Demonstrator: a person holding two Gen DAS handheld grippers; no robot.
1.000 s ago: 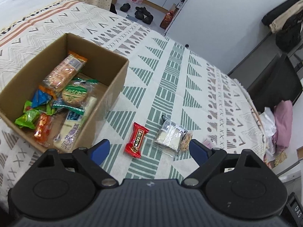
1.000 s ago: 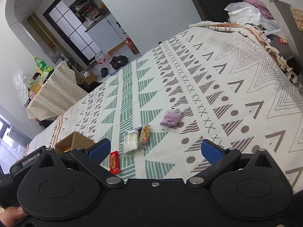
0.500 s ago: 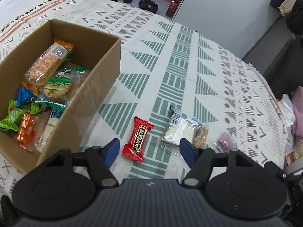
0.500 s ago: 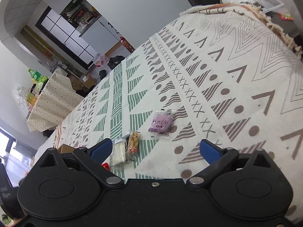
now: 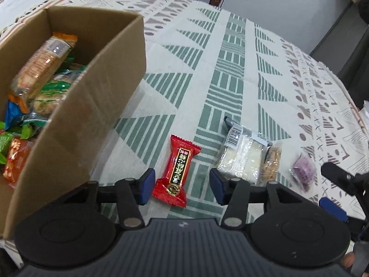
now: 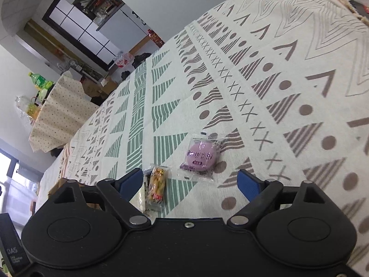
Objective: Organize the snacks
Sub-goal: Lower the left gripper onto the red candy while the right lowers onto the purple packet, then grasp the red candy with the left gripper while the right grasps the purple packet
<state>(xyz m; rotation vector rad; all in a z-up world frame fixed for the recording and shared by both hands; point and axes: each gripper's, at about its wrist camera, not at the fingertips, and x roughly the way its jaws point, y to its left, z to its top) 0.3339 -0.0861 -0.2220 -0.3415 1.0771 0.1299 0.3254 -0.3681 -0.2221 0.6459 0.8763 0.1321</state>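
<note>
While the left gripper (image 5: 182, 185) is closing its blue-padded jaws, the red foil-wrapped candy bar (image 5: 176, 171) is lying flat on the patterned cream, green and brown tablecloth (image 5: 230, 73) with its near end between the two pads; neither pad is touching the wrapper, a gap is showing on each side. Just left of the bar the open brown cardboard box (image 5: 96, 106) is sitting on the cloth, holding an orange-ended clear sleeve of round crackers (image 5: 41, 62), a green-printed cracker packet (image 5: 52, 92) and several small green, blue and orange packets. Right of the bar a clear-wrapped pale white block snack with a barcode label (image 5: 242, 157) is lying, touching a narrow clear packet of tan peanut-like pieces (image 5: 271, 164). The right gripper (image 6: 190, 182) is also narrowing its jaws, though they are standing wide and gripping nothing; the round purple cake in a clear printed wrapper (image 6: 201, 155) is resting on the cloth just ahead of and between the pads, apart from both. The tan peanut packet is lying beside the right gripper's left pad, contact unclear
</note>
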